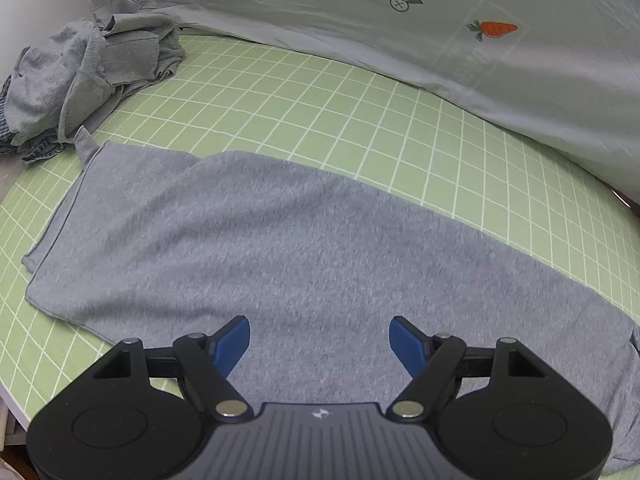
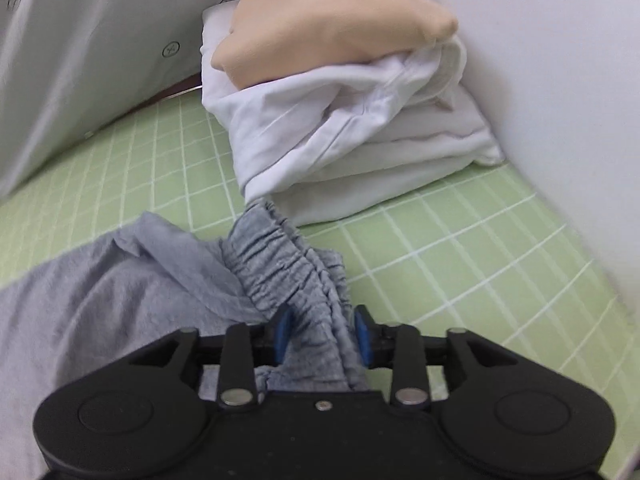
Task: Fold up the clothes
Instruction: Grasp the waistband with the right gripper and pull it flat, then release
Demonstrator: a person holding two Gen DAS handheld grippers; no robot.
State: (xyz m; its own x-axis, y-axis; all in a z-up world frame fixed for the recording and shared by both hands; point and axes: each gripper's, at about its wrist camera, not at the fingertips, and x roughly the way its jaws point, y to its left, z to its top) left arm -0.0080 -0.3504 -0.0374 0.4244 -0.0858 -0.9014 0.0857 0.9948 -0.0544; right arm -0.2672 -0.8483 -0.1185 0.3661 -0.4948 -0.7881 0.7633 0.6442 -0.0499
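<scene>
A grey garment lies spread flat on the green grid mat. My left gripper hovers over its near part, blue pads wide apart with nothing between them. In the right wrist view the same grey garment ends in a gathered elastic waistband. My right gripper has that bunched waistband pinched between its blue pads, low over the mat.
A crumpled grey and denim heap sits at the mat's far left. A pale sheet with a carrot print runs along the back. A stack of folded white clothes with a beige garment on top stands by the white wall.
</scene>
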